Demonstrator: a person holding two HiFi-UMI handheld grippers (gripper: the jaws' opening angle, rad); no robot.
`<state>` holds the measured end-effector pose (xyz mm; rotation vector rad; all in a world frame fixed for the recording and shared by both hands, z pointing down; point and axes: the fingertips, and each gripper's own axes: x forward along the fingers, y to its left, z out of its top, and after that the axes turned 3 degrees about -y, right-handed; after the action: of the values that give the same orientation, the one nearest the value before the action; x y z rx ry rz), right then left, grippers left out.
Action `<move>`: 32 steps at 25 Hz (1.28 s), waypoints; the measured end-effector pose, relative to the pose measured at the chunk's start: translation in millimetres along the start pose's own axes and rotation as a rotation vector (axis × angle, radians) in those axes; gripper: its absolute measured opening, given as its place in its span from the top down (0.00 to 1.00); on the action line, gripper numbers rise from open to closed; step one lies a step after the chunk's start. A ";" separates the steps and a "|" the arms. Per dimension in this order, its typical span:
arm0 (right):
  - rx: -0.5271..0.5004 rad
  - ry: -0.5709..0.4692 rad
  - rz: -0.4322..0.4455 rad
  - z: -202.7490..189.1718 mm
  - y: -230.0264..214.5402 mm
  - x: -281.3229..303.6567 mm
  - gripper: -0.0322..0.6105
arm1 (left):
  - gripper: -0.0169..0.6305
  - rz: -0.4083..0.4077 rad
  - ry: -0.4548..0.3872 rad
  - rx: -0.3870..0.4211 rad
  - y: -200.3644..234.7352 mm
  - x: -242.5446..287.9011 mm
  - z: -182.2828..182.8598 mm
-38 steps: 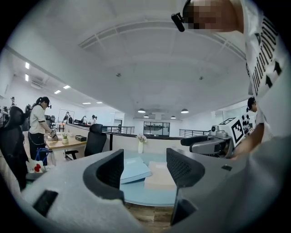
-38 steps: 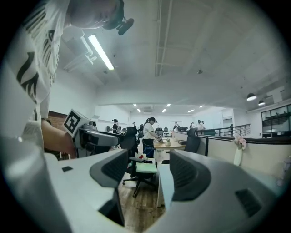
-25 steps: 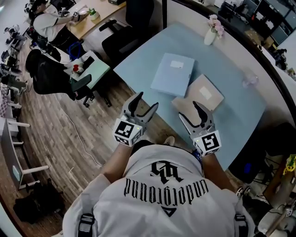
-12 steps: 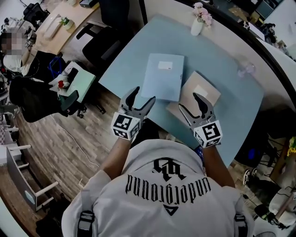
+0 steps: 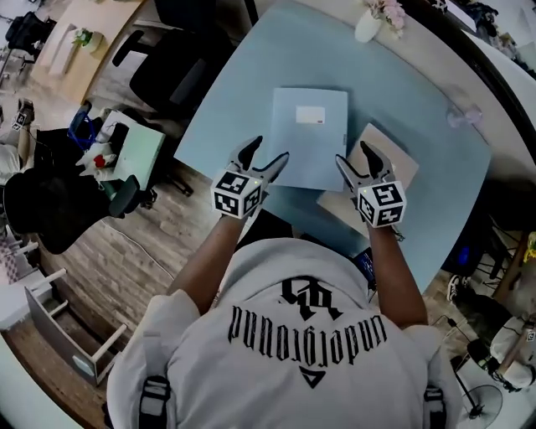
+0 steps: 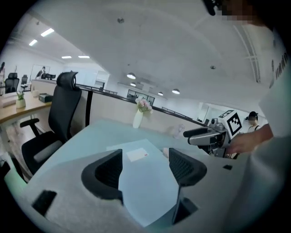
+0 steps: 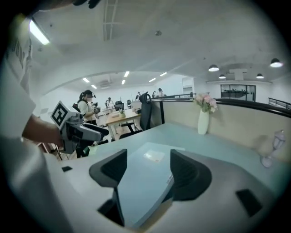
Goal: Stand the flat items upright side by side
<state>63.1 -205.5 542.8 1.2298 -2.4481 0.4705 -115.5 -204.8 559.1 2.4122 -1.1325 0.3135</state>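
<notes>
A light blue folder (image 5: 308, 138) with a white label lies flat on the pale blue table (image 5: 243, 92). A beige folder (image 5: 395, 166) lies flat to its right, partly under my right gripper. My left gripper (image 5: 266, 152) hovers open at the blue folder's near left corner. My right gripper (image 5: 355, 155) hovers open at its near right corner. In the left gripper view the blue folder (image 6: 145, 182) shows beyond the open gripper (image 6: 144, 166), with the right gripper (image 6: 202, 135) beside it. The right gripper view shows the folder (image 7: 143, 182) past its own open gripper (image 7: 148, 168). Neither gripper holds anything.
A white vase of flowers (image 5: 368, 23) stands at the table's far edge and a clear glass (image 5: 465, 113) at the far right. A black office chair (image 5: 180, 80) and a small green side table (image 5: 138, 151) stand left of the table. The table's near edge runs under my hands.
Both grippers have moved forward and down from in front of the table to the blue folder's near edge. Both stayed open.
</notes>
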 end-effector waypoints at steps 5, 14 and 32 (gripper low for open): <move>0.067 0.157 -0.040 -51.4 -27.5 54.6 0.47 | 0.46 -0.019 0.157 -0.095 50.4 43.5 -52.7; 0.242 0.325 -0.061 -112.7 -53.1 99.3 0.46 | 0.42 -0.021 0.299 -0.303 84.9 100.6 -116.5; 0.270 0.259 -0.131 -88.8 -48.4 105.6 0.53 | 0.48 -0.091 0.320 -0.078 91.4 120.9 -82.8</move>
<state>58.5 -266.7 675.5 1.3298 -2.1223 0.8854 -110.1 -296.0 705.7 2.2368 -0.8731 0.5895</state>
